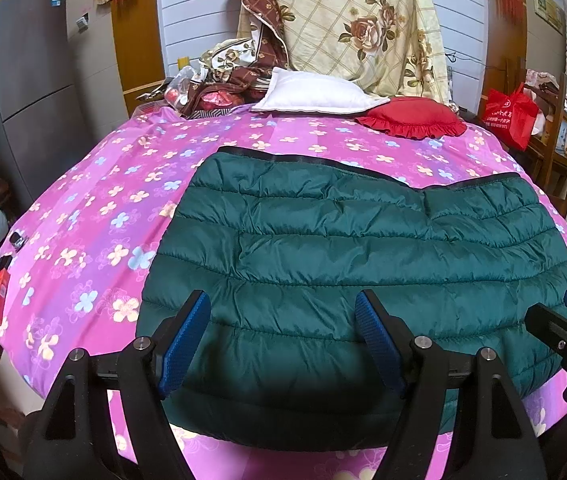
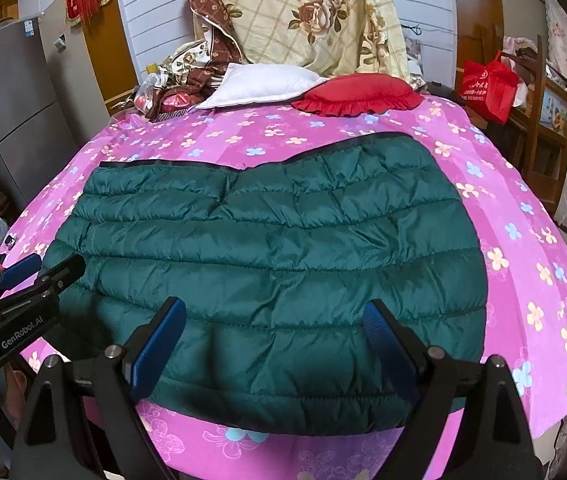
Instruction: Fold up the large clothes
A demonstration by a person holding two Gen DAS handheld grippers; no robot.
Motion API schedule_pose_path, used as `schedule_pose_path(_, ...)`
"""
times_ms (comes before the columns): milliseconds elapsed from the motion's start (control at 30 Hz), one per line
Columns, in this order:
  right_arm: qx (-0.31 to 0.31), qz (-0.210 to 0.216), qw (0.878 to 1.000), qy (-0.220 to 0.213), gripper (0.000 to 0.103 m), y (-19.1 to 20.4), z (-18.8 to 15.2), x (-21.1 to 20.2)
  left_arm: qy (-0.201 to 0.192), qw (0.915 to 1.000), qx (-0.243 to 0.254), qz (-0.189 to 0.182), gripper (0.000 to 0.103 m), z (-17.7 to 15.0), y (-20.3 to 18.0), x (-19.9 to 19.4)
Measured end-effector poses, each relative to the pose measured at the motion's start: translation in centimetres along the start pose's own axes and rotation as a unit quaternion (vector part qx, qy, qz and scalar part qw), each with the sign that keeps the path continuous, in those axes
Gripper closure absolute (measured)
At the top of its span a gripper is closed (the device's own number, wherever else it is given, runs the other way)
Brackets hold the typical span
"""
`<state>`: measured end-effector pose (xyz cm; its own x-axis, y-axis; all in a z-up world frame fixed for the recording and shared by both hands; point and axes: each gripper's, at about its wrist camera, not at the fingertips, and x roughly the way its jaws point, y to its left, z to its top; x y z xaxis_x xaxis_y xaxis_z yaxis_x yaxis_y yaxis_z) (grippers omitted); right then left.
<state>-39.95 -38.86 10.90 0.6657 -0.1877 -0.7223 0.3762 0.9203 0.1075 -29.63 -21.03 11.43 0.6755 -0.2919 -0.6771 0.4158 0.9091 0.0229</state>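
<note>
Jacket (image 1: 347,264), dark green and quilted, lies flat on the bed (image 1: 95,208), already doubled into a broad slab whose long axis runs side to side, parallel to the bed's near edge. Its near fold sits just inside that edge; its black-trimmed far edge faces the pillows at the head end. Both grippers hover at the near edge, pointing across the short way of the slab. The left gripper (image 1: 283,340) is spread wide with nothing between its blue pads, and lines up with the left half of the near fold. The right gripper (image 2: 277,344) is equally wide and empty, over the right half. Neither looks to be touching the fabric. Each end of the slab seems about equally near its own gripper, so a side-to-side fold could start from either end
</note>
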Motion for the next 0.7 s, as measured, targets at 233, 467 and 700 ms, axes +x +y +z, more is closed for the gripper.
schedule_pose_path(233,0.001,0.001,1.0,0.003,0.01,0.04,0.01,0.09,-0.001,1.0,0.0,0.001,0.053,0.02,0.01,0.0)
schedule_pose_path(467,0.0,0.001,1.0,0.003,0.01,0.15,0.05,0.17,0.0,1.0,-0.001,-0.001,0.053,0.05,0.08,0.0)
schedule_pose_path(700,-0.002,0.003,1.0,0.007,0.01,0.23,0.09,0.46,-0.004,0.9999,-0.004,-0.01,0.054,-0.13,-0.06,0.08)
